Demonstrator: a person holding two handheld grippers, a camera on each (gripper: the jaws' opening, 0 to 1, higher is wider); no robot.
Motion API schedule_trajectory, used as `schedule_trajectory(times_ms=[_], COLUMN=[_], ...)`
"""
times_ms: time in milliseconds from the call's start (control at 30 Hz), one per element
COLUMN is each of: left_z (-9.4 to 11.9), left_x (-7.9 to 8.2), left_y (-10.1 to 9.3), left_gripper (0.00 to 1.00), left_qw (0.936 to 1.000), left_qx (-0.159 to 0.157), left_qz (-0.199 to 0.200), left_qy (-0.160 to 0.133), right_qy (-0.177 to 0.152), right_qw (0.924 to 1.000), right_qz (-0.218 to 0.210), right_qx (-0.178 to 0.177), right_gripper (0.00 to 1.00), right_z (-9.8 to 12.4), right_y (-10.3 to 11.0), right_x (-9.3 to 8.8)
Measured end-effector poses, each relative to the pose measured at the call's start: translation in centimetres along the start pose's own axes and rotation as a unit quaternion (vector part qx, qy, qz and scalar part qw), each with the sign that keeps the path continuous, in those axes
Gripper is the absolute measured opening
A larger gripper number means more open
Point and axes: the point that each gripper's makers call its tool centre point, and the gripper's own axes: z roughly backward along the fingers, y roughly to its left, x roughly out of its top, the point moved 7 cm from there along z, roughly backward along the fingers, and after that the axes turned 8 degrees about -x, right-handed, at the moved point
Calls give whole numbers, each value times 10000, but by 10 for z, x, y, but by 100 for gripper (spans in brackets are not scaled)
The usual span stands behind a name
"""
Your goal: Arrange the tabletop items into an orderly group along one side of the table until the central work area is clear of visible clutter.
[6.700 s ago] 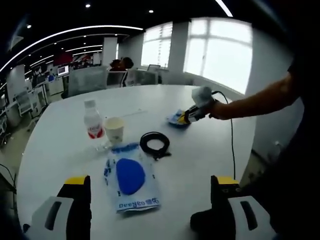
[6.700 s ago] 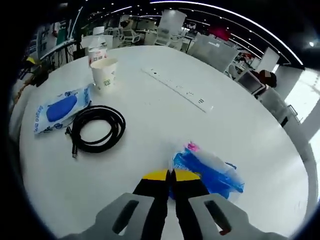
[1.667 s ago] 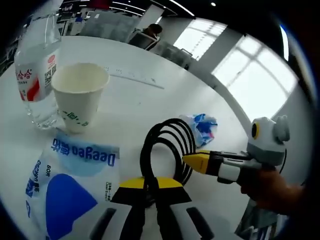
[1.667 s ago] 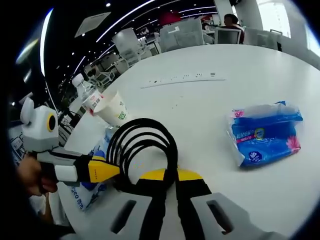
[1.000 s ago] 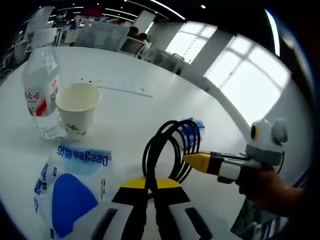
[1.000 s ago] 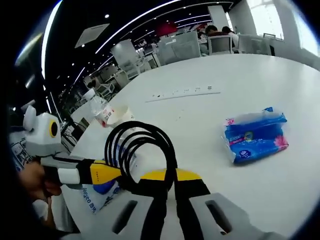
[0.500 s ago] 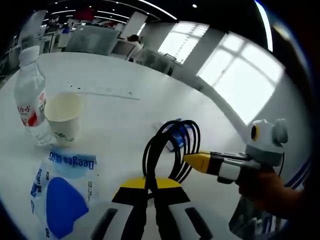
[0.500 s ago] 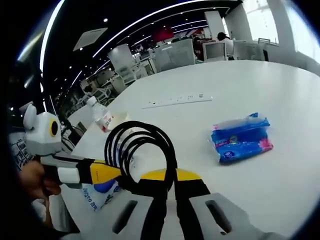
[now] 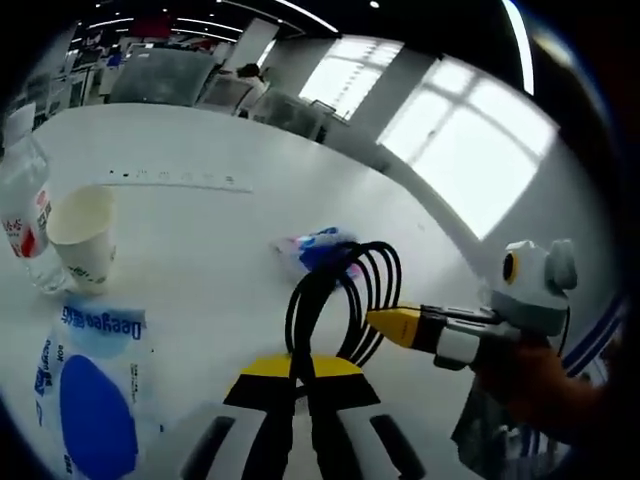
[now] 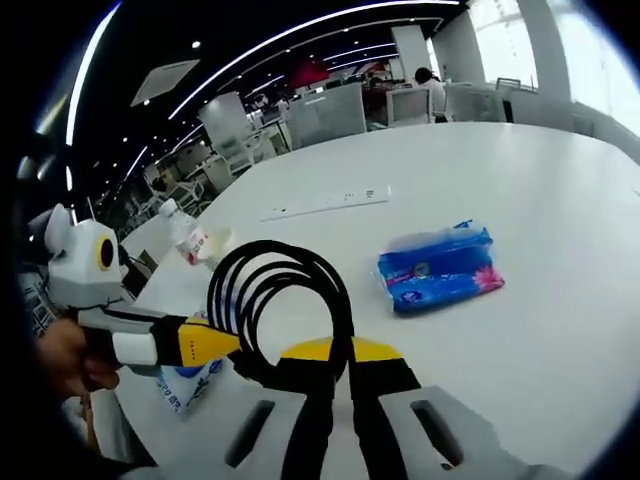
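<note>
A black coiled cable (image 9: 340, 285) hangs upright above the white table (image 9: 200, 260), pinched from two sides. My left gripper (image 9: 300, 367) is shut on its lower loops. My right gripper (image 9: 388, 320) reaches in from the right and grips the coil's other edge. In the right gripper view, my right gripper (image 10: 331, 351) is shut on the cable (image 10: 283, 290), and my left gripper (image 10: 212, 343) clamps it from the left. A blue tissue pack (image 10: 438, 270) lies on the table beyond the coil, also visible as the tissue pack (image 9: 318, 248).
A paper cup (image 9: 80, 235) and a water bottle (image 9: 20, 215) stand at the left, with a blue-and-white pouch (image 9: 90, 400) lying in front of them. A white power strip (image 10: 325, 203) lies across the table's middle. Office chairs and desks stand beyond the far edge.
The cable, which lay flat on the table, is now lifted with both grippers shut on it. Over the last second both views swung, so the cup and bottle drifted left.
</note>
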Motion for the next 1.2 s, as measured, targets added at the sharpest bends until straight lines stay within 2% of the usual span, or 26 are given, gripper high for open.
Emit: schedule_trajectory(times_ms=[567,867,967,1067,1200], left_z=[-32,-44,-50,-55,-61], left_x=[-9,-10,-12,-15,-17], left_y=[-24,-21,-19,-16,-12], left_gripper=[0,0,0,0,0], left_qw=[9993,9990,9986,9977,9973], left_qx=[-264,-241,-236,-241,-241], left_qz=[-43,-17,73,196,307], left_qy=[264,384,465,601,627], right_qy=[88,150,258,467,514], right_qw=[9991,9985,9982,9969,9969], right_qz=[-156,-242,-208,-370,-302], right_qx=[-377,-474,-504,-507,-518], right_gripper=[0,0,0,0,0], right_z=[14,4,-2,-5,-5], right_y=[-35,-45,-48,-51,-51], right_x=[-14,-20,-22,-26,-29])
